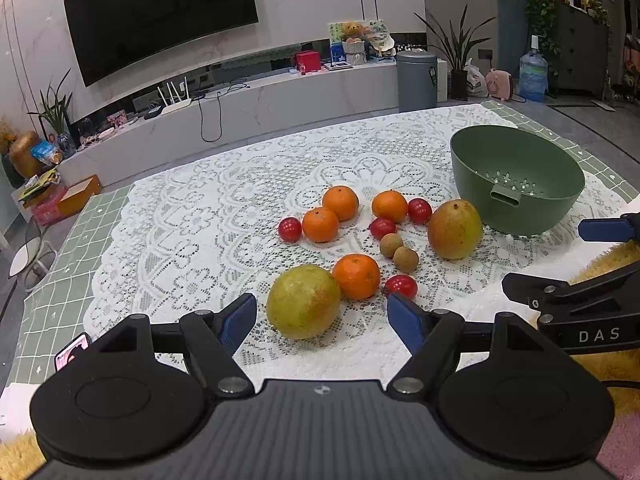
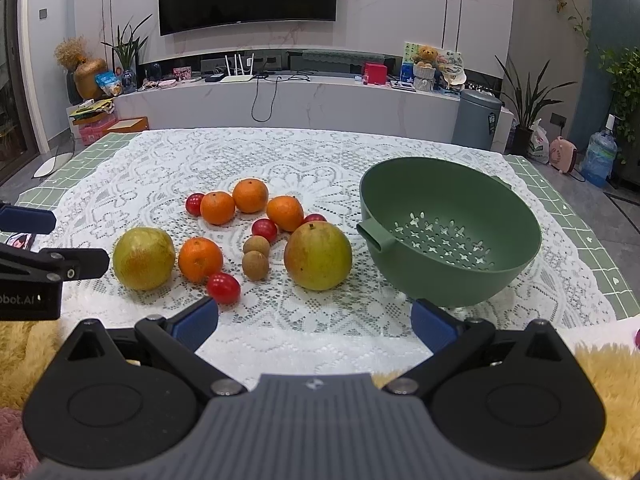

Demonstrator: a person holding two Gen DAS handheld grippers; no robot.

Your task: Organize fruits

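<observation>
Fruit lies loose on a white lace cloth [image 1: 200, 216]: two yellow-green pears [image 1: 303, 301] [image 2: 318, 256], several oranges [image 1: 356, 276] [image 2: 200, 259], several red cherry tomatoes [image 1: 401, 285] [image 2: 223, 288] and two brown longans [image 1: 405, 259] [image 2: 255, 265]. An empty green colander bowl [image 1: 520, 160] [image 2: 500, 216] stands to the right of them. My left gripper [image 1: 322, 316] is open just short of the near pear. My right gripper [image 2: 314, 320] is open at the table's near edge, in front of the other pear. Each gripper shows at the side of the other's view.
A green checked mat [image 1: 60, 256] [image 2: 576, 216] lies under the lace. A phone [image 1: 72, 350] rests at the near left. Yellow fluffy fabric [image 2: 608, 380] lies below the near edge. Beyond the table are a TV console, a grey bin [image 1: 416, 80] and plants.
</observation>
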